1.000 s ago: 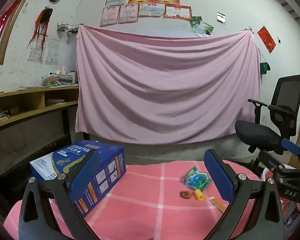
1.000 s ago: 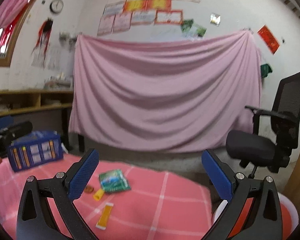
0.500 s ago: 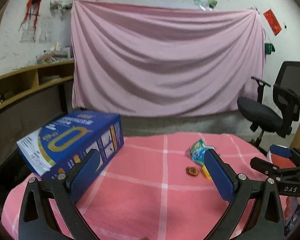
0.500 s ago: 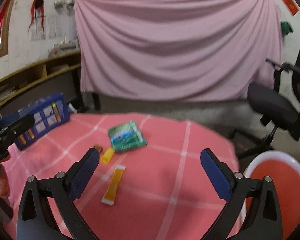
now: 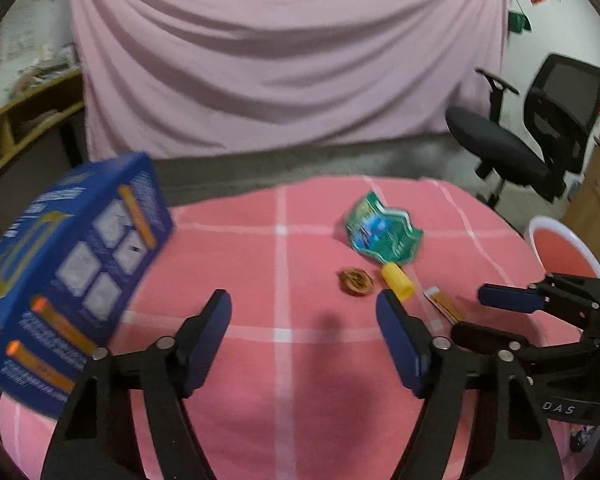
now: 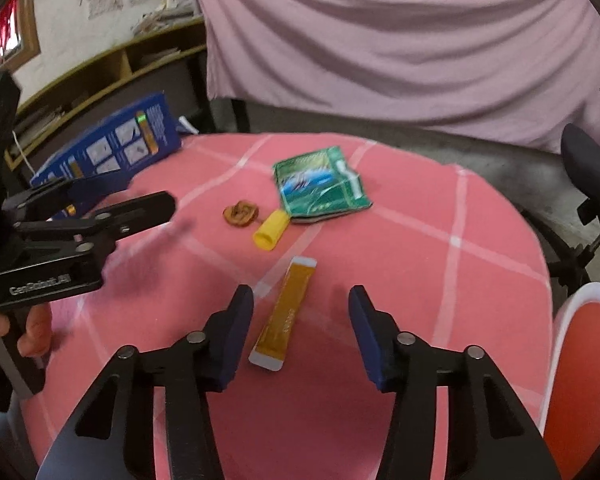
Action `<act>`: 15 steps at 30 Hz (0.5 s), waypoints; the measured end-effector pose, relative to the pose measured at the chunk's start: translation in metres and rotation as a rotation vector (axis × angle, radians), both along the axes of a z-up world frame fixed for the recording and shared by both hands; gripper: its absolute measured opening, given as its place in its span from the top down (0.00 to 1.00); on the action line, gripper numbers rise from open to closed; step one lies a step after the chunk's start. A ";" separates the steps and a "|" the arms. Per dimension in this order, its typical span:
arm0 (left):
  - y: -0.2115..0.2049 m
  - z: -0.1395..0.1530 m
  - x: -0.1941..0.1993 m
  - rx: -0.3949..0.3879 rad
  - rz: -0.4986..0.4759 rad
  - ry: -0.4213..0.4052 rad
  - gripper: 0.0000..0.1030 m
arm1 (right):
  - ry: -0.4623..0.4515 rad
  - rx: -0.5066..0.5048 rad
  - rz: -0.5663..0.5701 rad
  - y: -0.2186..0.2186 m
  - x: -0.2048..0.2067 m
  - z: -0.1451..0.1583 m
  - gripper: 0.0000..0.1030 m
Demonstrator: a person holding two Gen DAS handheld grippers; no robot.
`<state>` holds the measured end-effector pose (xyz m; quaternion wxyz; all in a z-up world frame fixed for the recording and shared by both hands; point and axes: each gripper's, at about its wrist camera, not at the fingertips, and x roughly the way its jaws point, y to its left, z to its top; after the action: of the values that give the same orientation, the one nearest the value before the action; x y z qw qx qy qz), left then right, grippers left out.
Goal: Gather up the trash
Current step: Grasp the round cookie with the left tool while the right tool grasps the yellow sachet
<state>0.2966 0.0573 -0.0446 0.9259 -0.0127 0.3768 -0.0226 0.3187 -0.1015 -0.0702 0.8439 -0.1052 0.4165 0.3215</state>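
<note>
Trash lies on the pink checked tablecloth (image 5: 284, 360): a crumpled green wrapper (image 5: 382, 234) (image 6: 320, 186), a brown shell piece (image 5: 355, 280) (image 6: 241, 213), a yellow cap (image 5: 397, 282) (image 6: 271, 230) and an orange sachet (image 5: 444, 306) (image 6: 286, 314). My left gripper (image 5: 302, 304) (image 6: 148, 196) hovers over bare cloth just short of the shell, jaws closing with nothing between them. My right gripper (image 6: 300, 300) (image 5: 480, 318) points down at the sachet. Its jaws are closing with the sachet lying between them, and the pads are clear of it.
A tall blue carton (image 5: 72, 264) (image 6: 112, 152) stands at the table's left edge. A red bin with a white rim (image 5: 564, 248) (image 6: 580, 360) sits beside the table on the right. A black office chair (image 5: 540, 136) and a hanging pink sheet (image 5: 292, 60) are behind.
Both grippers have tipped downward and sunk toward the table, so the wall above has left view. Both pairs of jaws have narrowed. The trash has not moved.
</note>
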 end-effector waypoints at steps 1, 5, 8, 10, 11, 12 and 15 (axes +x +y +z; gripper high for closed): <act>-0.003 -0.003 0.005 -0.005 -0.020 0.024 0.46 | 0.016 -0.002 0.002 0.000 0.002 -0.002 0.68; -0.011 -0.012 0.022 -0.031 -0.067 0.101 0.55 | 0.059 0.022 -0.006 -0.004 0.010 -0.006 0.80; -0.015 -0.011 0.030 -0.016 -0.059 0.119 0.61 | 0.085 0.054 -0.031 -0.012 0.017 -0.007 0.89; -0.021 -0.010 0.036 -0.002 -0.062 0.119 0.64 | 0.088 0.065 -0.044 -0.016 0.020 -0.006 0.89; -0.022 -0.010 0.039 0.005 -0.063 0.122 0.65 | 0.085 0.066 -0.046 -0.017 0.020 -0.005 0.89; -0.025 -0.011 0.042 0.017 -0.069 0.128 0.67 | 0.082 0.064 -0.047 -0.017 0.020 -0.005 0.89; -0.033 -0.015 0.048 0.059 -0.083 0.146 0.73 | 0.081 0.070 -0.052 -0.020 0.021 -0.004 0.89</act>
<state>0.3449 0.0242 -0.0597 0.8943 0.0287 0.4439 -0.0491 0.3393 -0.1213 -0.0743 0.8375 -0.0518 0.4414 0.3178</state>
